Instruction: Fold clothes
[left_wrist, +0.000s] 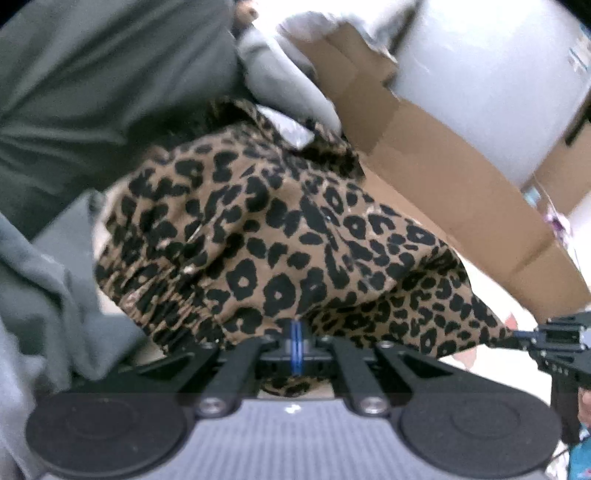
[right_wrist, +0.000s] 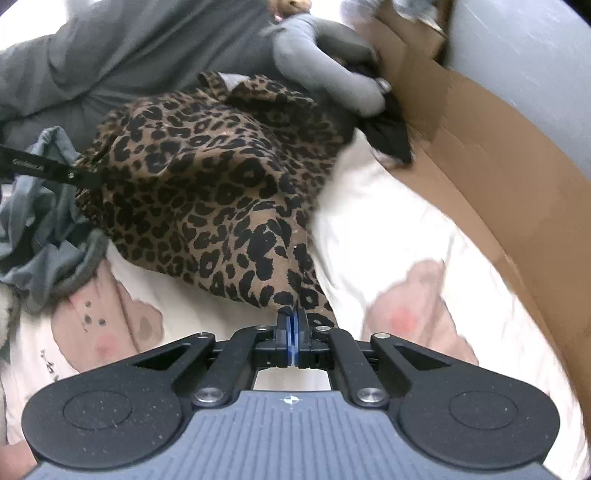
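A leopard-print garment (left_wrist: 280, 236) with a gathered elastic waistband hangs stretched between both grippers over a white bed sheet. My left gripper (left_wrist: 296, 332) is shut on its near edge beside the waistband. In the right wrist view the same leopard-print garment (right_wrist: 207, 184) runs down to my right gripper (right_wrist: 293, 321), which is shut on a corner of it. The right gripper (left_wrist: 517, 335) also shows at the right edge of the left wrist view, pinching the cloth's far corner. The left gripper's black arm (right_wrist: 40, 168) enters the right wrist view from the left.
A brown cardboard box (left_wrist: 443, 155) stands along the right, its wall (right_wrist: 498, 184) close to the garment. Dark grey clothes (left_wrist: 92, 92) and light grey clothes (left_wrist: 284, 70) pile up behind. More grey cloth (right_wrist: 48, 236) lies left. The white sheet (right_wrist: 388, 236) bears pink bear prints.
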